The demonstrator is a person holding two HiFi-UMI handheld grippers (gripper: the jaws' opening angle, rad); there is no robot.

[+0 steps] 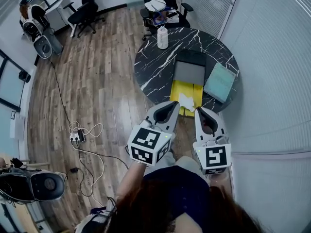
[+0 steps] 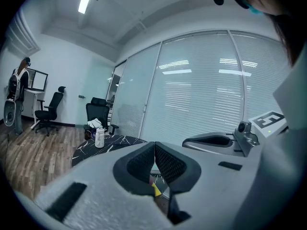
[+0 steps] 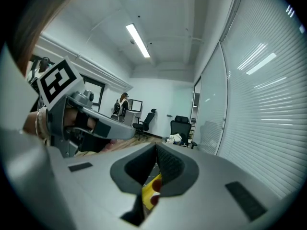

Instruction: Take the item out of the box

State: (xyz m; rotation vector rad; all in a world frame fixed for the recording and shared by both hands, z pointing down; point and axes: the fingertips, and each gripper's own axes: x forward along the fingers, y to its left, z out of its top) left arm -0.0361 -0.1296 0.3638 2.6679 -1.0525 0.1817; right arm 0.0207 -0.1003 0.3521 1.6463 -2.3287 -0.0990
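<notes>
An opened box (image 1: 189,72) with a dark grey inside lies on the round black marble table (image 1: 155,67). Its yellow flap (image 1: 186,90) reaches toward the near edge, and a white crumpled item (image 1: 187,101) lies on that flap. My left gripper (image 1: 174,105) hovers at the table's near edge, shut and empty, its tip just left of the white item. My right gripper (image 1: 200,110) is beside it, also shut with nothing in it. In each gripper view the pads meet, left gripper (image 2: 154,145) and right gripper (image 3: 156,145), with a sliver of yellow flap (image 3: 152,190) showing below.
A white bottle (image 1: 162,37) stands at the table's far edge. A pale green pad (image 1: 219,81) lies right of the box. An office chair (image 1: 160,6) with clutter stands behind the table. Glass walls with blinds close the right side. Cables (image 1: 80,137) lie on the wood floor.
</notes>
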